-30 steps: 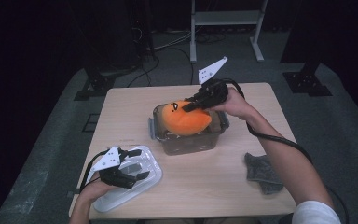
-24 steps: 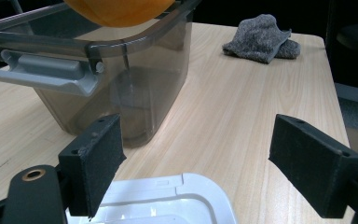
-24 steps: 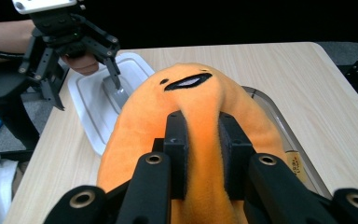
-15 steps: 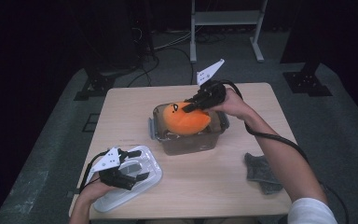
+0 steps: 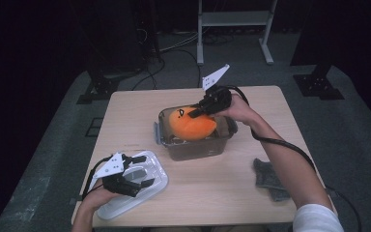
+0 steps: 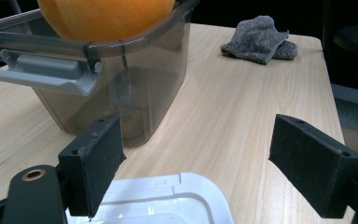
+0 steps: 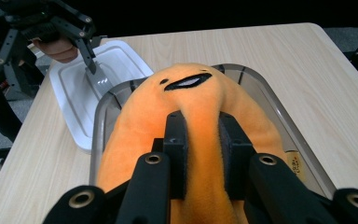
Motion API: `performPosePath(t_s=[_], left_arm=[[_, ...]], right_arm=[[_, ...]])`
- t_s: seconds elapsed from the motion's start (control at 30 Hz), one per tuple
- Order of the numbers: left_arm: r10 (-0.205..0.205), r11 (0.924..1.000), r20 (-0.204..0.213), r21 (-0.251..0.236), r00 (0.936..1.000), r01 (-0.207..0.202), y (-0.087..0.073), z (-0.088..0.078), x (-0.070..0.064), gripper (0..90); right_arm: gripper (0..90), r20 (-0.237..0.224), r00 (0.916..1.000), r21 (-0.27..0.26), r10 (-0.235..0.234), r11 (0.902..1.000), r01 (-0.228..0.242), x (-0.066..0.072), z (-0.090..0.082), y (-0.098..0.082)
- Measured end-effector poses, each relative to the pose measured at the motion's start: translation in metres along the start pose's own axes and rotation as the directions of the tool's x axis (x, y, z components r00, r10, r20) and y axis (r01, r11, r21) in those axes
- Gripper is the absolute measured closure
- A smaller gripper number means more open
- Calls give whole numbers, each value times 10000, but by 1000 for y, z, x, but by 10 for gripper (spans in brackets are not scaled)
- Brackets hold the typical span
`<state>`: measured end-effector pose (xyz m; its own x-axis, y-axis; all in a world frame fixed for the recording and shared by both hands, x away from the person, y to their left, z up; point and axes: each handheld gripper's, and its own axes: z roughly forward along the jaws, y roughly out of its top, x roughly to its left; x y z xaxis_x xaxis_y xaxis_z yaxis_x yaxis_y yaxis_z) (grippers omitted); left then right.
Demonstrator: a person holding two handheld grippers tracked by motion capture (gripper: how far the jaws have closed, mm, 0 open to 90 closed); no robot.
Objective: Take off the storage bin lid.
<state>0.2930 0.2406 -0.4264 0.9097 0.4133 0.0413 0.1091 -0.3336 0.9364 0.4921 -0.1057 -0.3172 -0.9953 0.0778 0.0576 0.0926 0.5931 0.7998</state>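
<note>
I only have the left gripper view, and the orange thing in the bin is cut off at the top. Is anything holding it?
Observer: Yes. The right gripper is shut on the orange plush toy, pinching a fold of its fabric.
Operator: Is the toy fully inside the bin?
Observer: No. From the high view it bulges above the rim of the clear bin.
Operator: What is the white thing under my fingers?
Observer: A white lid lying flat near the table's front left corner; the left gripper is over it, fingers open.
</note>
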Motion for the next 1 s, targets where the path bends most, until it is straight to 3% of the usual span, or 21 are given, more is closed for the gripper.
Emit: performPosePath(t_s=[1.0], left_arm=[[13,10000,145,8,9999,-13,0,1,-1,164]], right_arm=[[742,-87,9997,511,239,9984,-234,-4,24,-15]])
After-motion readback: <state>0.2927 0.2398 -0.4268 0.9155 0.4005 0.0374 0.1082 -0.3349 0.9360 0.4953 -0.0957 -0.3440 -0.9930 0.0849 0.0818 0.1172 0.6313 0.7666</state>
